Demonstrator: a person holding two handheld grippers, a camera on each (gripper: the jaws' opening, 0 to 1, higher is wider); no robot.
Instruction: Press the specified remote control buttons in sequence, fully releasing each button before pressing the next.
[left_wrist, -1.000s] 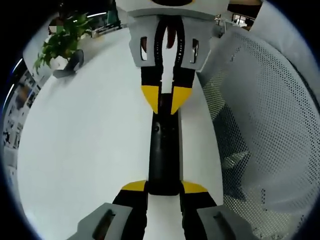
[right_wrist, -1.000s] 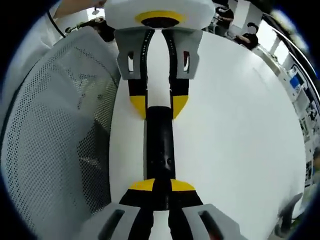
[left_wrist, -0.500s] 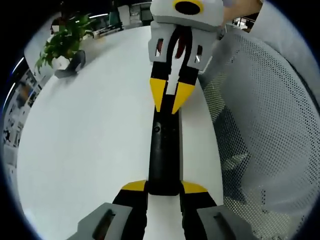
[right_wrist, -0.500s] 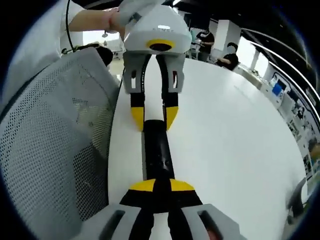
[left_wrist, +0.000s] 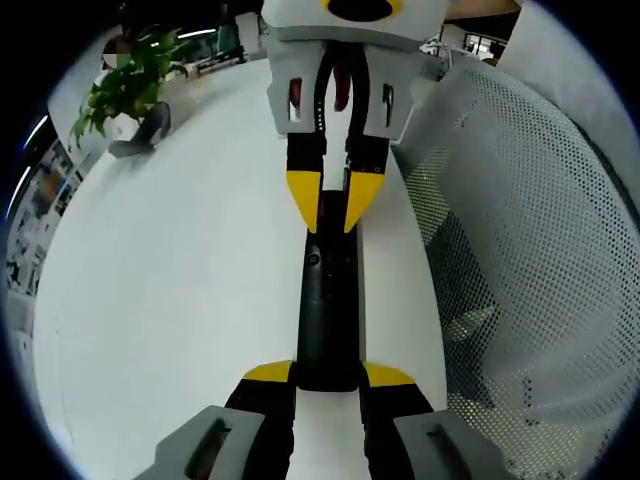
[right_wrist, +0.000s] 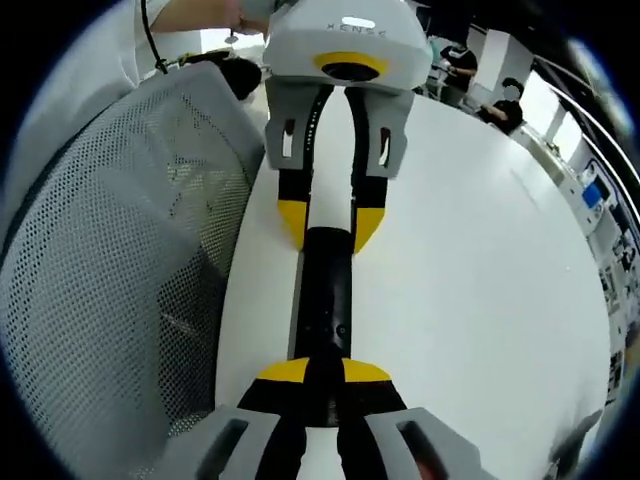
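Observation:
A long black remote control (left_wrist: 327, 310) lies lengthwise near the edge of a white table (left_wrist: 180, 300). My left gripper (left_wrist: 328, 374) is shut on its near end, one yellow-tipped jaw on each side. From the top of the left gripper view my right gripper (left_wrist: 333, 205) points down at the remote's far end, just beyond a small round button (left_wrist: 313, 259); whether it touches I cannot tell. In the right gripper view the right gripper (right_wrist: 325, 372) is shut over the remote (right_wrist: 325, 290), and the left gripper (right_wrist: 330, 222) clamps the opposite end.
A grey mesh office chair (left_wrist: 520, 250) stands close against the table edge beside the remote, also seen as the chair (right_wrist: 110, 260). A potted plant (left_wrist: 125, 85) and a small grey object (left_wrist: 140, 135) sit at the far corner. People sit beyond the table (right_wrist: 500, 100).
Half a second ago my right gripper had drawn back and up from the remote. It has now come back down close to the remote's far end. The left gripper and remote have stayed still.

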